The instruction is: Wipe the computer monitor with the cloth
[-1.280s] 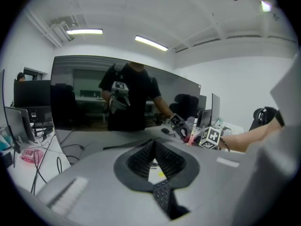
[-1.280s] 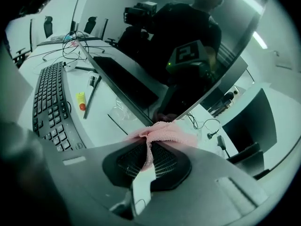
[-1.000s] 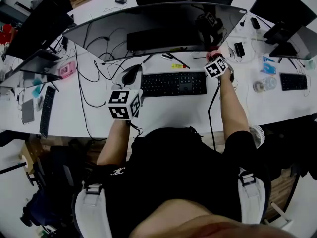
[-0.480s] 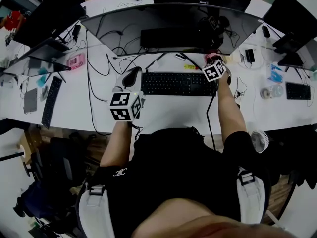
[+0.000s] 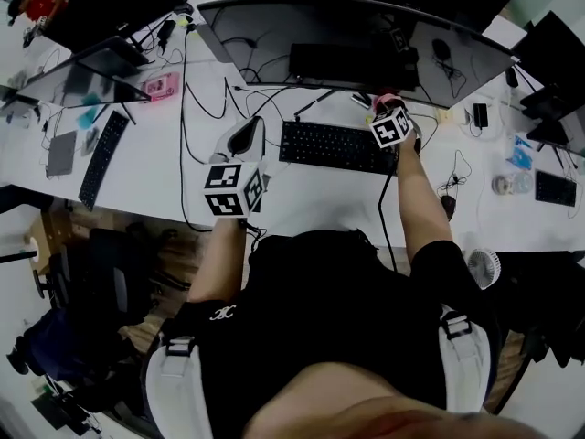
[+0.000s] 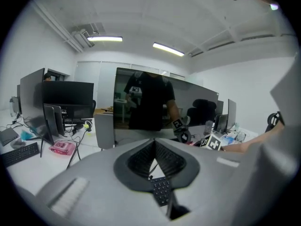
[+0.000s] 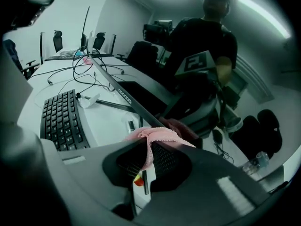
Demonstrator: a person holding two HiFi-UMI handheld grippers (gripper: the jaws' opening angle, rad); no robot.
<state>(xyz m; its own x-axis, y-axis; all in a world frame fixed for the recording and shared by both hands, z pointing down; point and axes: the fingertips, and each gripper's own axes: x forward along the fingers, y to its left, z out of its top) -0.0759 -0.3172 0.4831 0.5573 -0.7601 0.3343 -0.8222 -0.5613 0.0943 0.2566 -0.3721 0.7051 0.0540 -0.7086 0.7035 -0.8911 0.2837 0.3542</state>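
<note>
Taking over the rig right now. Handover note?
Left gripper: shut, empty, over the desk left of the keyboard.
Right gripper: shut on the pink cloth, at the lower edge of the monitor, right of centre. The cloth looks to be at or very near the screen.
Done: cloth is gripped and at the screen. How much has been wiped cannot be told.
Left: wipe across the screen, probably its whole width.
</note>
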